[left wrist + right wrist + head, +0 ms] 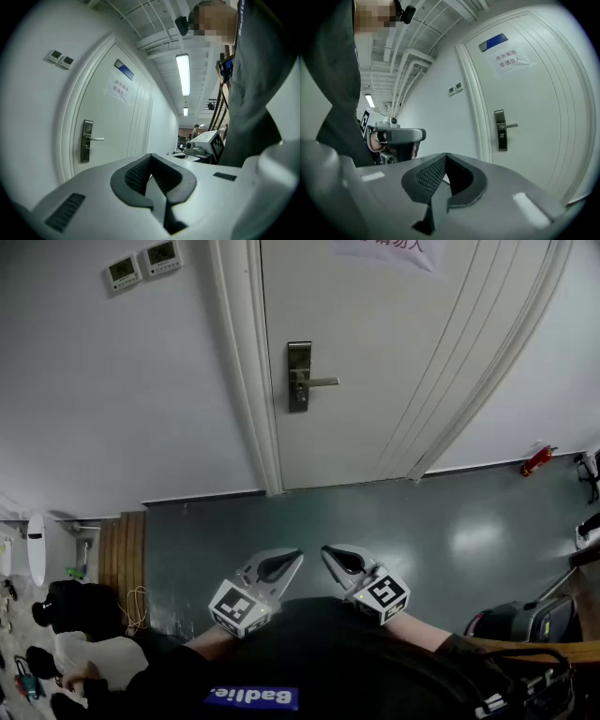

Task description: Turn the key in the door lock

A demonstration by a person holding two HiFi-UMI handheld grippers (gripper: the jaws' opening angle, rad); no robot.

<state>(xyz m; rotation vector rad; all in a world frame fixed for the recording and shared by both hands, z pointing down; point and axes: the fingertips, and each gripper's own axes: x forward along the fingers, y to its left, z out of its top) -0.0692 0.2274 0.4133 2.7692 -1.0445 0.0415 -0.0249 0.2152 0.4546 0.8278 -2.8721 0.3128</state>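
Corridor, grey floor. Lock at left edge of door, well apart; key not discernible. Left tongs, right tongs closed, empty, parked near chest: approach pending.

We wear a black top with a blue patch lettered in white. Our left claw and right claw are pale grey shells with black ribbed pads, each bearing a marker cube of black-and-white squares.
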